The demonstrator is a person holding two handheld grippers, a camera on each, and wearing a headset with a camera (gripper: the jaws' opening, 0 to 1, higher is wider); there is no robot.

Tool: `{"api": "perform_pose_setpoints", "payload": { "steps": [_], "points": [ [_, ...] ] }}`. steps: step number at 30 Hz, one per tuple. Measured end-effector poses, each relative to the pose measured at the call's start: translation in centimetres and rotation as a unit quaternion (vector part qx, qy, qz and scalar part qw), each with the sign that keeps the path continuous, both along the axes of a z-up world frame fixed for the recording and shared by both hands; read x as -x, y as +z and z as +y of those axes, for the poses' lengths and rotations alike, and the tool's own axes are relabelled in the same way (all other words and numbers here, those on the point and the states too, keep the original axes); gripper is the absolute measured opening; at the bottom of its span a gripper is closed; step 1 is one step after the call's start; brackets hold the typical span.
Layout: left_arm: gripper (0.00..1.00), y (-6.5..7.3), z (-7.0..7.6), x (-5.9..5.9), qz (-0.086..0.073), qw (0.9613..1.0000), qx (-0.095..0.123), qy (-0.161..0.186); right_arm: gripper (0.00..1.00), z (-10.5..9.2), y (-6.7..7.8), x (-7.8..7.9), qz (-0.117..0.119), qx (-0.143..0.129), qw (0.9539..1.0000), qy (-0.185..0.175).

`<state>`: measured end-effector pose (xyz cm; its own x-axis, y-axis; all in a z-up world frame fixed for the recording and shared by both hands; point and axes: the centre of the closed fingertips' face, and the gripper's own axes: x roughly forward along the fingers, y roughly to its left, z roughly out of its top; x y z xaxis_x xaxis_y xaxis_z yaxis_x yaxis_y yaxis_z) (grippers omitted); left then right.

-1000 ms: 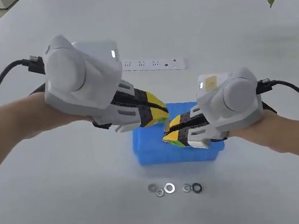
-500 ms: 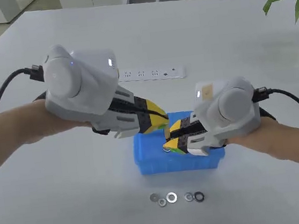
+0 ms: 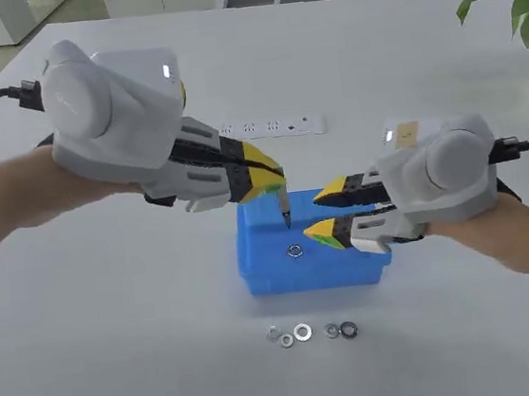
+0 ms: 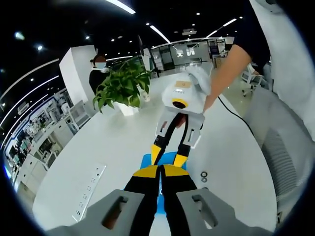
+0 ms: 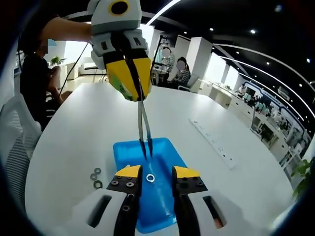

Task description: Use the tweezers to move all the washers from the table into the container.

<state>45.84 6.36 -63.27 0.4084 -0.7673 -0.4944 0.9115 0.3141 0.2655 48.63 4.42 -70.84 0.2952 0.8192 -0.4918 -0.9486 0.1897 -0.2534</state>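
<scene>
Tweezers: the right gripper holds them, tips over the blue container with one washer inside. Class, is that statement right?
Not quite. The tweezers are held by the left gripper, not the right gripper, whose jaws stand open with nothing between them. The right gripper view shows this plainly. The rest holds: the tips hang over the blue container, which has one washer inside.

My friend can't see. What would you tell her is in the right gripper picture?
Tweezers held by the left gripper point down over a blue container, where one washer lies. The right gripper has its own jaws open at the bottom, and a few more washers sit on the white table beside the container.
</scene>
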Motion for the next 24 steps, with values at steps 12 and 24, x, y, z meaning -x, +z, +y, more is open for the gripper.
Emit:
{"api": "perform_pose_setpoints", "payload": {
  "steps": [12, 24],
  "points": [
    [0.04, 2.0, -0.6, 3.6, -0.005, 0.9998, 0.009, -0.018, 0.4, -3.8, 2.0, 2.4, -0.023, -0.041, 0.9982, -0.036],
    [0.05, -1.6, -1.6, 7.8, 0.025, 0.9988, -0.007, -0.042, 0.52, -6.4, 0.8, 6.3, 0.013, -0.052, 0.9976, -0.044]
  ]
}}
